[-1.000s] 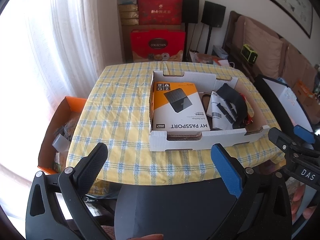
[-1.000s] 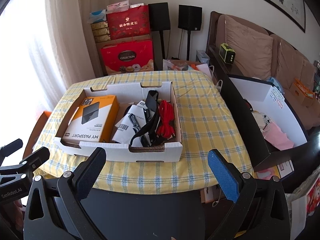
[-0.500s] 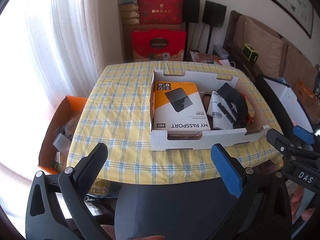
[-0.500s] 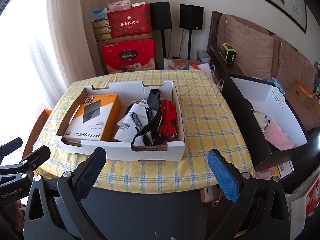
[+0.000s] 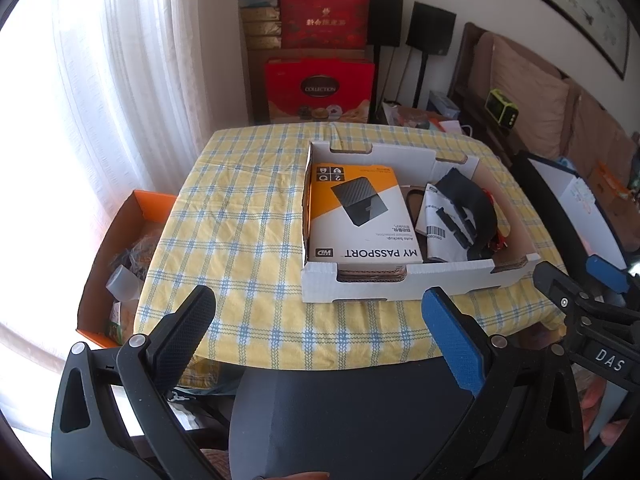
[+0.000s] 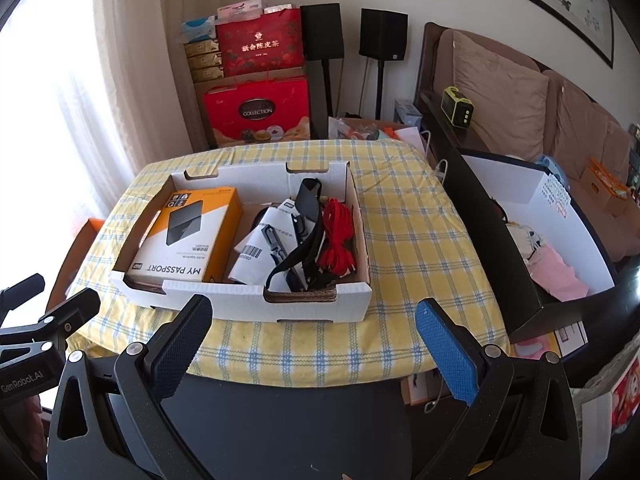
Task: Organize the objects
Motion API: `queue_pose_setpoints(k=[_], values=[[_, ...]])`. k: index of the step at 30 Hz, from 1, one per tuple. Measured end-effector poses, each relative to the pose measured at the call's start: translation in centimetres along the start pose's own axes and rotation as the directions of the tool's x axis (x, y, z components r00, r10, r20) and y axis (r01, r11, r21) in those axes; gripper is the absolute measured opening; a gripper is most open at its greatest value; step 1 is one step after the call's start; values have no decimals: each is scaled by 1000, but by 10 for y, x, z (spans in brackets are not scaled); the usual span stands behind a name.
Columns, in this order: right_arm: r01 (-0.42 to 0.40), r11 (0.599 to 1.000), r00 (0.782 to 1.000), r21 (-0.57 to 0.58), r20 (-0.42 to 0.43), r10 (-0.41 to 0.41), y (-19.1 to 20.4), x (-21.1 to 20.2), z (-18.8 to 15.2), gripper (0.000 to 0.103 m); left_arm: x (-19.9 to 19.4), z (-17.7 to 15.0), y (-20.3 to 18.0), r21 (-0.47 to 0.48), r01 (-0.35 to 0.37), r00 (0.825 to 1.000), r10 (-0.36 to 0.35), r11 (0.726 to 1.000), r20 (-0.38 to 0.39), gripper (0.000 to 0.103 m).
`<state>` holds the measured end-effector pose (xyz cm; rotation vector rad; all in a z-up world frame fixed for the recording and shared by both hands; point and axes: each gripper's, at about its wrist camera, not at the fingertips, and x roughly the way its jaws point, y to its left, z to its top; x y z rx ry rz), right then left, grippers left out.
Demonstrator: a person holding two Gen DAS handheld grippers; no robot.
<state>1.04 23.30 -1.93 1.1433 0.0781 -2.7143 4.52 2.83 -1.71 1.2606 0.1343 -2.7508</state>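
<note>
Left gripper (image 5: pixel 318 320) hangs spread wide and empty over the near table edge, holding nothing; right gripper (image 6: pixel 314 322) likewise spread, empty, near the same edge; each shows at the side of the other's view; white cardboard tray (image 5: pixel 400 286) sits ahead of both on the yellow checked tablecloth (image 5: pixel 240 216), apart from the fingertips, its near wall just beyond them; in the left view the tray is ahead and toward the right finger, in the right view ahead and toward the left finger; inside the tray, orange hard-drive box (image 6: pixel 188 236) lies flat at the left end; white barcoded packet (image 6: pixel 262 248) in the middle with black strap (image 6: pixel 308 216) draped over it; red cable bundle (image 6: pixel 338 236) against the right wall; orange box (image 5: pixel 120 248) of clutter on the floor left of the table; black-and-white bin (image 6: pixel 532 216) to the right.
</note>
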Motion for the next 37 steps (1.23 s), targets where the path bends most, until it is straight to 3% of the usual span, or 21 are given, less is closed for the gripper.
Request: queue_pose_setpoints(k=[37], values=[[-3, 1000, 1000, 3, -5, 3, -2, 1, -1, 103, 1, -1, 1, -2, -4, 1000, 4, 1000, -6, 103]])
